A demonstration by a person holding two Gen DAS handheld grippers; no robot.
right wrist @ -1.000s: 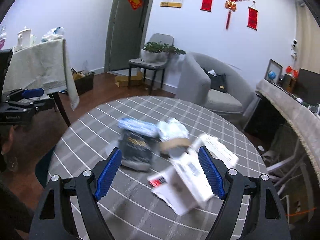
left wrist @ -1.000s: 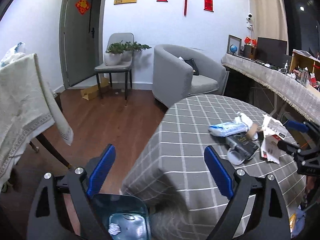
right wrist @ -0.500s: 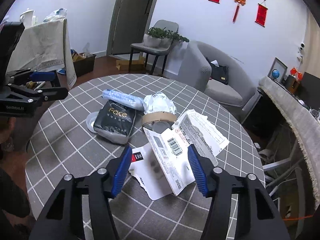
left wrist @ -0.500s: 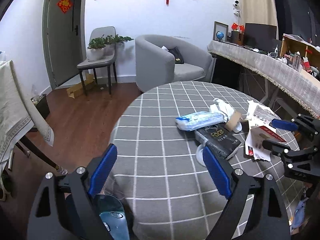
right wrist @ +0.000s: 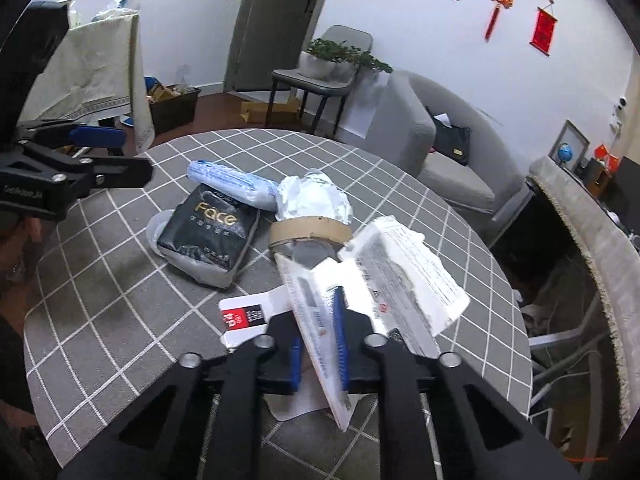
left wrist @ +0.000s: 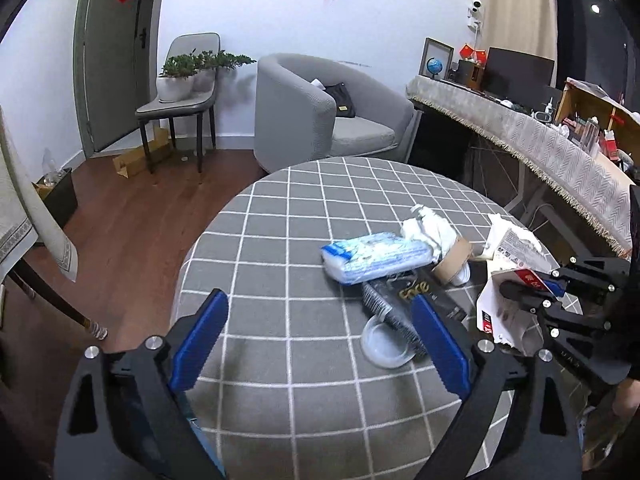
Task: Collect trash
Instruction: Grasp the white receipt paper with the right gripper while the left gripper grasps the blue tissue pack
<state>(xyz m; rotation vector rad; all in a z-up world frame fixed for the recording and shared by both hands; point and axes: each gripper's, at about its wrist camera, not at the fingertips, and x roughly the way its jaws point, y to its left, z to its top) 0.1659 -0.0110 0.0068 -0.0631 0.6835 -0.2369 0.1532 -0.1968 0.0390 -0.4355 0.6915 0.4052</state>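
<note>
Round table (left wrist: 280, 240) with grey checked cloth, trash heaped on its far right side. Biggest change: the right gripper (right wrist: 320, 344), jaws wide around the white mailer a second ago, has just been closing and is now clamped on the white mailer (right wrist: 400, 264), which stands tilted between the pads with one edge lifted off the cloth; seen from the left wrist, the same gripper pinches the crumpled packet at the table's right edge. Judgement: first piece of trash is secured and ready to lift away. The left gripper (left wrist: 320, 340) has come in over the table since a second ago, when it was out past the edge above the floor; its jaws have opened a little further and stand wide apart, nothing between the pads. Just ahead of it lie the black pouch (right wrist: 208, 232) resting partly on a clear plastic lid (left wrist: 384, 344), a blue-and-white wipes pack (left wrist: 376, 256) across the pouch's far end, crumpled white wrap (right wrist: 312, 200), and a cardboard tape ring (right wrist: 308, 232) touching the mailer. A red-and-white card (right wrist: 244, 316) lies under the right gripper and may drag along. Bin not clearly in view.
</note>
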